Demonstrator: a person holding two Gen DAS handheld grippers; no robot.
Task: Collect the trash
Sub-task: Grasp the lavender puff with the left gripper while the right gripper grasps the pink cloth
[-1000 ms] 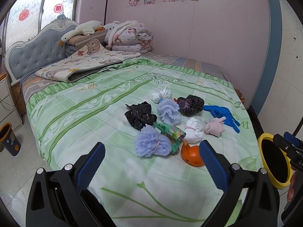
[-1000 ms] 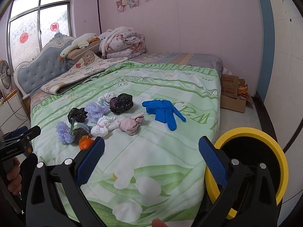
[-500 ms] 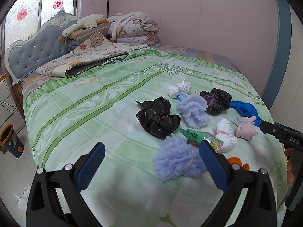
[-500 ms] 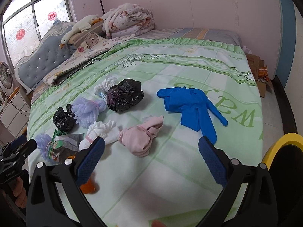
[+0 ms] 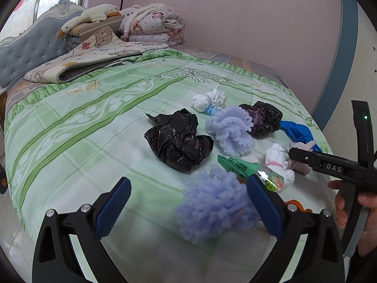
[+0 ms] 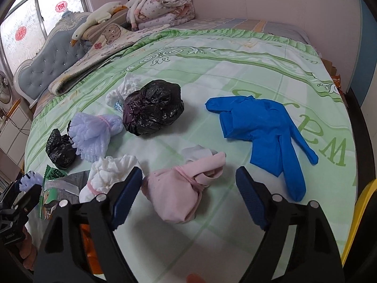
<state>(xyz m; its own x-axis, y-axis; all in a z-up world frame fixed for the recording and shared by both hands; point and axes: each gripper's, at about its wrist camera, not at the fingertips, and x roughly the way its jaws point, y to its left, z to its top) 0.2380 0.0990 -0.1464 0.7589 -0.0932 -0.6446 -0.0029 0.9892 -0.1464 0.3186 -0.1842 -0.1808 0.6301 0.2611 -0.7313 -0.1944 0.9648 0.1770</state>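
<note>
Trash lies in a cluster on the green bedsheet (image 5: 94, 127). My left gripper (image 5: 188, 184) hangs low over the near purple foam net (image 5: 212, 205), which sits between its closing jaws, close to the right finger, untouched. Beyond lie a crumpled black bag (image 5: 179, 139), a green wrapper (image 5: 238, 165) and a second foam net (image 5: 231, 132). My right gripper (image 6: 188, 173) is closing around a pink cloth bundle (image 6: 174, 195); the pads stand apart from it. A blue glove (image 6: 266, 127), a black bag ball (image 6: 153, 108) and a white bundle (image 6: 110, 176) lie around it.
A yellow-rimmed bin (image 6: 362, 212) shows at the right edge beside the bed. A folded quilt (image 5: 94, 59), a goose plush (image 5: 89, 18) and piled bedding (image 5: 153, 28) sit by the grey headboard (image 5: 30, 49). A hand (image 5: 353, 202) holds the right gripper's handle.
Both grippers have come forward and down toward the trash. The right jaws have narrowed around the pink bundle, and the yellow bin has slid nearly out of the right view.
</note>
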